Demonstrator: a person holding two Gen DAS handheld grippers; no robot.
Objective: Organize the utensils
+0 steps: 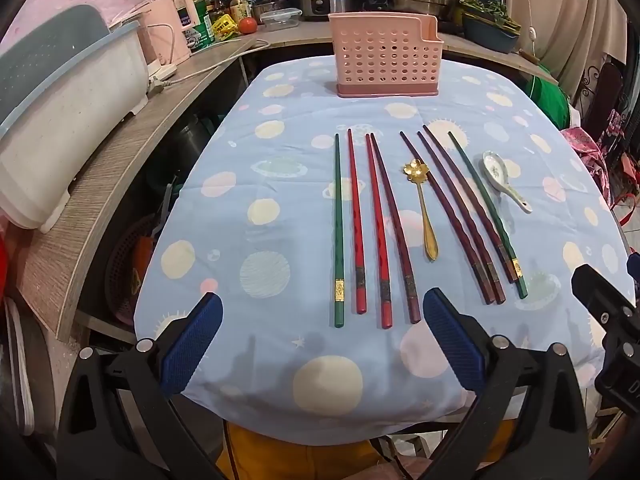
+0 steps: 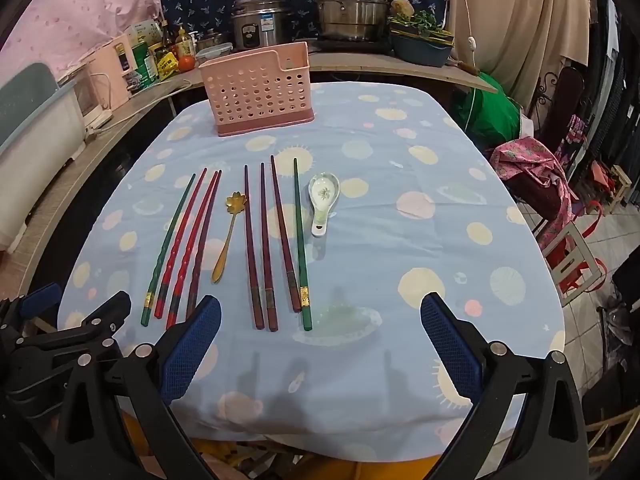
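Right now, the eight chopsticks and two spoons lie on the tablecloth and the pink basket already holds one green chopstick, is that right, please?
Not quite: the pink basket holds nothing that shows. Both green chopsticks lie on the tablecloth with the other six and the two spoons. The left wrist view shows it; the right wrist view agrees.

**Right gripper wide open over the near table edge**

The right gripper hangs above the blue dotted tablecloth, blue pads spread far apart, nothing between them. Ahead lie eight chopsticks in a row: green, red and dark purple ones, a gold flower-bowled spoon splitting them. A white ceramic spoon sits just right of the last green stick. The pink perforated utensil holder stands upright at the far edge. The left gripper peeks in at the lower left.
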